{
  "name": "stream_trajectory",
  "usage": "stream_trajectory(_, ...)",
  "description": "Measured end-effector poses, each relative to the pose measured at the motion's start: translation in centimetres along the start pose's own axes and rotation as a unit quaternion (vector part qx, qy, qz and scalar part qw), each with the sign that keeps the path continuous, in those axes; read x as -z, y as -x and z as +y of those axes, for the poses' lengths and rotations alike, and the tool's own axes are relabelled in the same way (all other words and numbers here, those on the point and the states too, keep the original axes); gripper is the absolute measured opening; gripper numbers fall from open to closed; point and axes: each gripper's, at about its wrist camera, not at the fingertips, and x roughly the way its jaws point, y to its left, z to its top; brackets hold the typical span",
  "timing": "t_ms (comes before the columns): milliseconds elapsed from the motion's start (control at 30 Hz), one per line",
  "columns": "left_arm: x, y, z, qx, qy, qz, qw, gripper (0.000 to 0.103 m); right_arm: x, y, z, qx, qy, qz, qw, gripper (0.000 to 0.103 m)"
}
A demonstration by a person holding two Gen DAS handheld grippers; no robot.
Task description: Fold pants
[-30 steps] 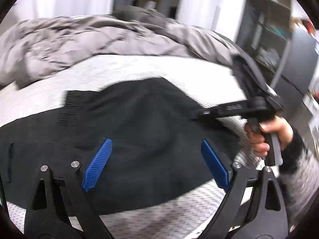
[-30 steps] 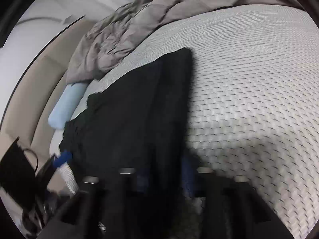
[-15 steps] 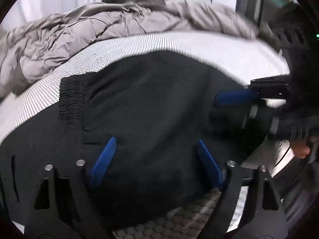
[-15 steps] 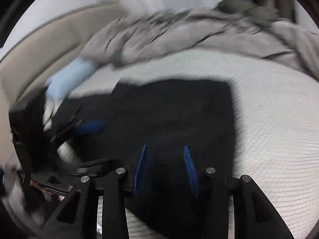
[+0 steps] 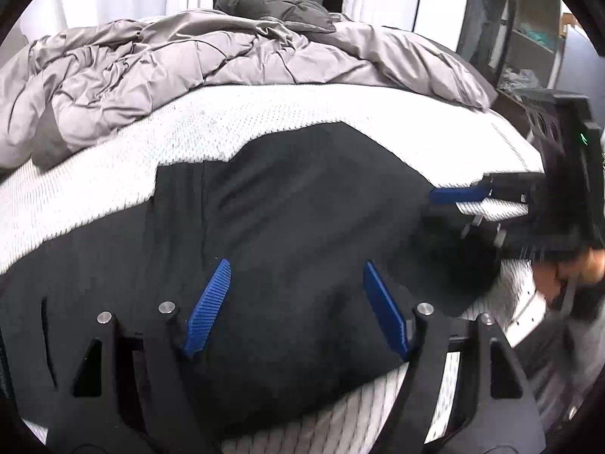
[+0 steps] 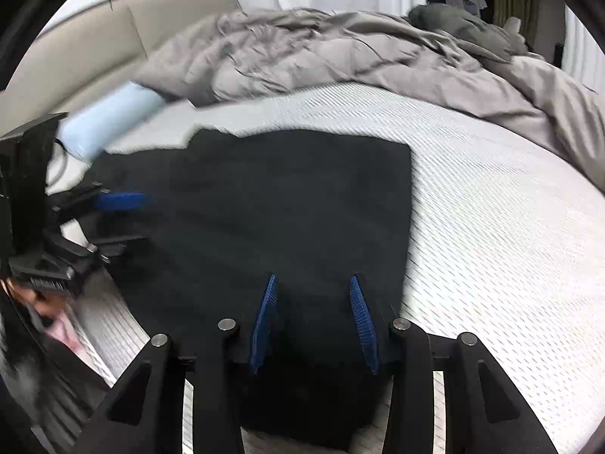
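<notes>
Both wrist views sit low, close over the bed (image 5: 264,128) — facing inward, sharing it.

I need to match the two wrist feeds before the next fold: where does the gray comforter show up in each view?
Left wrist: the gray comforter is bunched across the top and upper left, beyond the black pants.
Right wrist: the comforter runs across the top and down the right edge, behind the pants.
Shared landmark: the white textured mattress between comforter and pants.
</notes>
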Motion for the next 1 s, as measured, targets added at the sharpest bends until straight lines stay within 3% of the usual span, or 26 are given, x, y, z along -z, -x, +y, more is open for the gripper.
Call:
stream_trajectory(67,-0.8,-2.6,0.0,0.003,-0.002,0.036,0.9993,0.066,-1.2,-2.0,1.5,0.001,0.009,0.012,1.0,0.042)
stream_trajectory(133,-0.7,-4.6,0.3,-0.017,-0.01,0.068,0.9975,0.055,-1.4,-3.8,2.1,0.003,0.029,0.042,0.999,0.042)
stream_trajectory(233,-0.1,-4.5,1.3,-0.012,-0.021,0.061,0.9979,0.054,-1.0,-5.6,1.8,0.037,0.075,0.079,0.993,0.041)
stream_trajectory(400,0.9,-2.7,2.0,-0.022,-0.014,0.058,0.998,0.054,-0.3,-3.1,-4.3,0.088,0.007,0.078,0.993,0.043)
stream_trajectory(500,-0.6,-0.8,1.0,-0.017,-0.005,0.033,0.9993,0.054,-0.8,-1.1,-4.9,0.044,-0.036,0.039,0.998,0.043)
stream_trajectory(567,-2.2,-0.9,0.2,-0.014,-0.01,0.02,0.9997,0.054,-1.7,-0.4,-3.5,0.019,-0.026,0.012,0.999,0.044)
stream_trajectory(633,-3.5,-2.9,-0.1,-0.01,-0.011,0.039,0.9991,0.055,-2.9,-1.3,-1.3,-0.001,-0.007,0.01,1.0,0.045)
stream_trajectory(700,-3.9,-6.2,0.6,-0.012,-0.004,0.084,0.9964,0.054,-3.8,-3.7,0.6,-0.014,0.014,0.031,0.999,0.046)
stream_trajectory(800,-3.2,-7.8,2.7,0.017,0.03,0.086,0.9957,0.045,-3.1,-7.6,1.5,0.011,0.038,0.095,0.995,0.045)
stream_trajectory(867,-3.1,-6.7,4.0,0.036,0.047,0.077,0.9952,0.037,-3.0,-8.1,0.1,0.036,0.042,0.098,0.994,0.046)
stream_trajectory(933,-2.9,-5.7,4.7,0.035,0.056,0.071,0.9953,0.036,-2.9,-7.3,-2.1,0.067,0.017,0.1,0.993,0.046)
stream_trajectory(1000,-2.9,-4.6,4.9,0.027,0.064,0.073,0.9949,0.036,-2.9,-6.4,-3.7,0.064,-0.013,0.092,0.994,0.046)
